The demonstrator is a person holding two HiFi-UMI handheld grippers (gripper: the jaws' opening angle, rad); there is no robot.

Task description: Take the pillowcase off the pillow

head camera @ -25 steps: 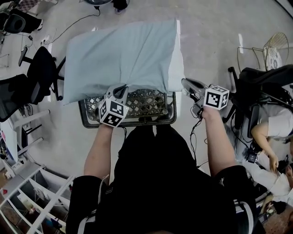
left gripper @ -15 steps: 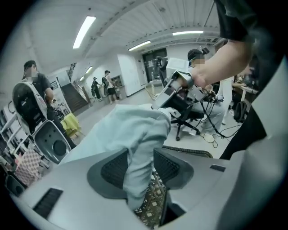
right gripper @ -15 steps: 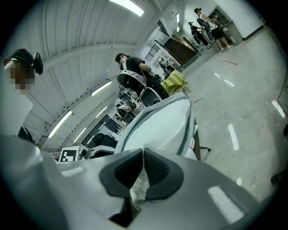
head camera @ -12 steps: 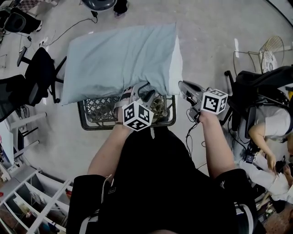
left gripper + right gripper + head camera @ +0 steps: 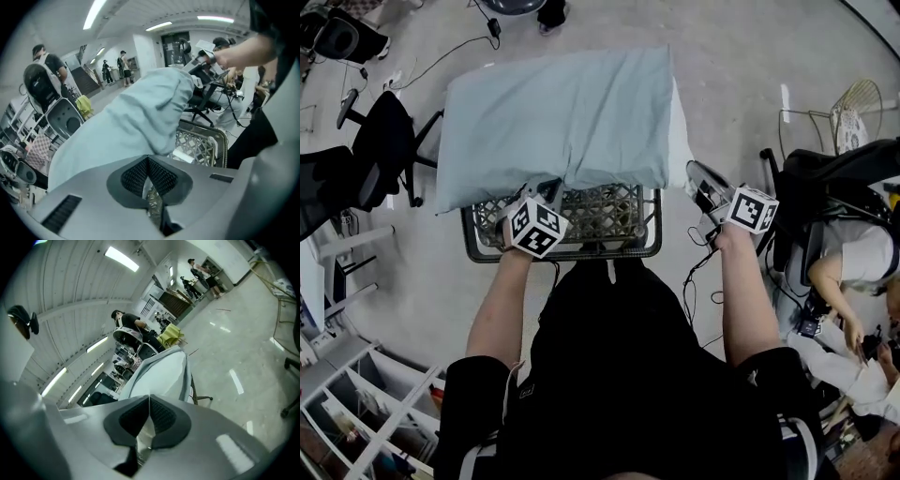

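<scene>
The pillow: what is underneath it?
A dark lattice basket holds the pillow up. Only its near part shows; the pillow covers the rest, so whatever lies inside there is hidden.

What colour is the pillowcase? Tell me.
The pillowcase is plain pale blue-grey; it shows best in the head view.

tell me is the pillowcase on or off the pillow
Mostly on: the blue pillowcase covers nearly all of the pillow, with only a white strip bare at its right end.
</scene>
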